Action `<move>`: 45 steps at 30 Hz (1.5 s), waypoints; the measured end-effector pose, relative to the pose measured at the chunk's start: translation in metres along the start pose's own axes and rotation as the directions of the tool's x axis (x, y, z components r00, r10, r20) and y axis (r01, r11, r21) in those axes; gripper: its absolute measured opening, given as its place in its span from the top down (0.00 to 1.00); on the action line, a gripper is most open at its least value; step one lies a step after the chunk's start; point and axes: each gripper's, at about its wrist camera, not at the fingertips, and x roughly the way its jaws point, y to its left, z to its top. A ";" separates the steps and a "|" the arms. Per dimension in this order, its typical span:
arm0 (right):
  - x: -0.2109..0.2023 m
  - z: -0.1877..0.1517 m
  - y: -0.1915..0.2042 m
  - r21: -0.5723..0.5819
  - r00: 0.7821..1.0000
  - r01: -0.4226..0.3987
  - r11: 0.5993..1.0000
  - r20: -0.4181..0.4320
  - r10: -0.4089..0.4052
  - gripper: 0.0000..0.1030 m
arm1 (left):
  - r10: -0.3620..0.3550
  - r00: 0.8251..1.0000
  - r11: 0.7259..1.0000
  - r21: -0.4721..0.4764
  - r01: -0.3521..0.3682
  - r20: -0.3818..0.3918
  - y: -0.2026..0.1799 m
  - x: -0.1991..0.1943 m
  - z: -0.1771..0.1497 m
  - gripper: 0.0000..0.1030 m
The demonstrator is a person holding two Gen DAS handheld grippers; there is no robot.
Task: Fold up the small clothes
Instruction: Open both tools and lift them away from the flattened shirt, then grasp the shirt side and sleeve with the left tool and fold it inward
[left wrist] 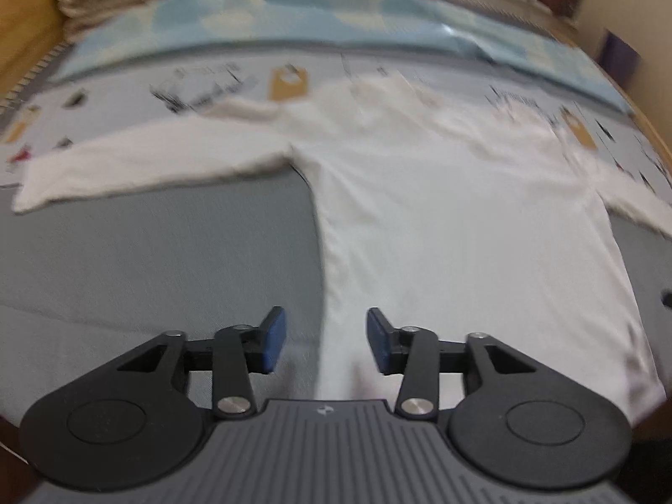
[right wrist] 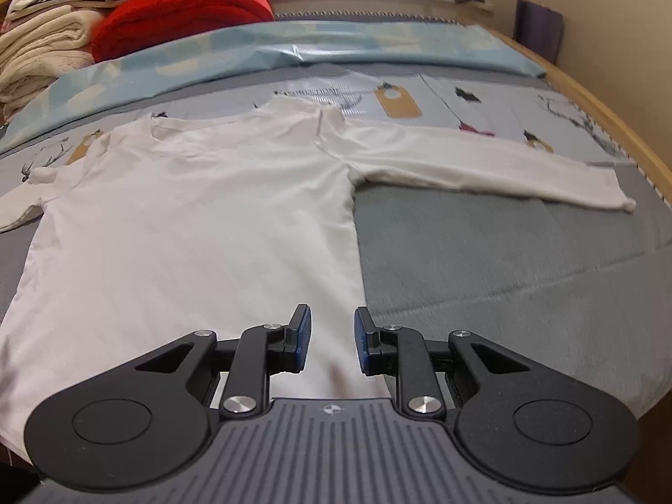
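A white long-sleeved shirt [left wrist: 441, 218] [right wrist: 201, 210] lies spread flat on the grey bed cover, both sleeves stretched out sideways. My left gripper [left wrist: 326, 342] hovers over the shirt's lower left edge. Its blue pads [left wrist: 275, 342] stand apart with nothing between them. My right gripper [right wrist: 332, 340] hangs above the lower right edge of the shirt. Its blue pads [right wrist: 303, 338] stand a narrow gap apart, and only the cloth lying below shows in the gap. The left wrist view is blurred.
Grey bed cover [right wrist: 504, 260] lies on both sides of the shirt. A light blue patterned sheet [right wrist: 294, 46] crosses the back. Folded cream towels [right wrist: 38, 50] and a red blanket [right wrist: 180, 12] are stacked at the far left. A wooden bed rim [right wrist: 621, 126] runs along the right.
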 end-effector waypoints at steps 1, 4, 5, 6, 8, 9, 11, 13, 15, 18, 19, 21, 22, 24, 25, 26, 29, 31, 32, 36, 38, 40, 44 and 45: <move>-0.001 0.002 0.001 0.003 1.000 0.000 1.000 0.015 0.000 0.77 | 0.021 0.999 1.000 -0.021 -0.021 0.034 0.001 -0.005 0.004 0.41; 0.003 0.006 0.008 0.004 1.000 0.012 1.000 0.028 -0.012 0.76 | 0.053 0.990 0.996 -0.077 -0.043 0.130 0.004 -0.020 0.014 0.37; 0.005 0.007 0.010 -0.001 1.000 0.023 1.000 0.021 -0.023 0.72 | 0.062 0.986 0.995 -0.090 -0.049 0.152 0.004 -0.024 0.016 0.35; 0.008 0.007 0.013 -0.001 1.000 0.028 1.000 0.011 -0.028 0.70 | 0.076 0.981 0.993 -0.106 -0.057 0.181 0.005 -0.029 0.018 0.33; 0.012 0.010 0.019 0.007 1.000 0.031 1.000 0.003 -0.031 0.69 | 0.097 0.972 0.990 -0.119 -0.073 0.215 0.005 -0.035 0.023 0.29; 0.012 0.012 0.024 0.005 0.999 0.036 0.999 0.006 -0.036 0.69 | 0.107 0.968 0.989 -0.121 -0.081 0.228 0.005 -0.038 0.024 0.29; 0.011 0.018 0.034 -0.007 0.999 0.041 0.999 0.027 -0.040 0.69 | 0.115 0.962 0.989 -0.120 -0.087 0.248 0.004 -0.041 0.027 0.29; 0.008 0.026 0.042 -0.005 0.998 0.043 0.999 0.052 -0.043 0.69 | 0.100 0.961 0.991 -0.110 -0.074 0.258 0.004 -0.041 0.030 0.28; 0.005 0.036 0.050 0.009 0.998 0.032 0.999 0.063 -0.032 0.69 | 0.080 0.961 0.993 -0.101 -0.055 0.266 0.006 -0.040 0.033 0.26; 0.000 0.054 0.064 0.004 0.998 0.013 1.000 0.067 -0.013 0.69 | 0.076 0.960 0.994 -0.098 -0.051 0.270 0.010 -0.038 0.035 0.24; 0.000 0.062 0.070 -0.009 0.998 0.017 1.000 0.067 -0.016 0.69 | 0.074 0.960 0.994 -0.097 -0.049 0.271 0.012 -0.037 0.035 0.24; 0.000 0.080 0.085 -0.039 0.997 0.026 0.999 0.067 -0.024 0.69 | 0.079 0.956 0.994 -0.095 -0.054 0.282 0.014 -0.036 0.037 0.24; 0.001 0.089 0.092 -0.044 0.997 0.027 0.999 0.069 -0.024 0.69 | 0.088 0.954 0.993 -0.095 -0.063 0.287 0.015 -0.036 0.038 0.24; 0.007 0.109 0.106 -0.036 0.998 0.011 0.999 0.062 -0.009 0.68 | 0.114 0.950 0.991 -0.098 -0.090 0.290 0.016 -0.034 0.039 0.24; 0.009 0.118 0.112 -0.024 0.998 -0.010 1.000 0.062 0.012 0.66 | 0.129 0.949 0.989 -0.102 -0.103 0.288 0.018 -0.033 0.040 0.24; 0.012 0.126 0.117 -0.014 0.997 -0.038 0.999 0.070 0.039 0.64 | 0.143 0.947 0.987 -0.110 -0.116 0.287 0.019 -0.031 0.040 0.24; 0.021 0.141 0.133 -0.026 0.989 -0.088 0.996 0.120 0.091 0.56 | 0.164 0.947 0.983 -0.127 -0.133 0.275 0.026 -0.028 0.041 0.24; 0.032 0.143 0.139 -0.041 0.986 -0.102 0.994 0.131 0.107 0.55 | 0.171 0.948 0.982 -0.130 -0.140 0.268 0.031 -0.025 0.041 0.24; 0.038 0.141 0.139 -0.039 0.985 -0.116 0.993 0.126 0.120 0.55 | 0.176 0.948 0.981 -0.132 -0.145 0.266 0.034 -0.023 0.042 0.24; 0.059 0.137 0.133 0.003 0.990 -0.133 0.991 0.052 0.133 0.55 | 0.189 0.954 0.974 -0.167 -0.152 0.232 0.050 0.000 0.053 0.25; 0.063 0.143 0.129 0.019 0.987 -0.149 0.989 0.064 0.148 0.55 | 0.235 0.951 0.966 -0.157 -0.205 0.201 0.058 0.023 0.064 0.30; 0.064 0.147 0.125 0.004 0.986 -0.145 0.989 0.084 0.144 0.55 | 0.313 0.934 0.943 -0.171 -0.285 0.174 0.071 0.047 0.077 0.35; 0.066 0.148 0.114 -0.041 0.989 -0.099 0.994 0.106 0.103 0.59 | 0.411 0.894 0.893 -0.279 -0.354 0.180 0.119 0.084 0.090 0.38; 0.067 0.147 0.111 -0.046 0.988 -0.103 0.994 0.109 0.107 0.67 | 0.426 0.890 0.878 -0.312 -0.363 0.163 0.131 0.092 0.091 0.38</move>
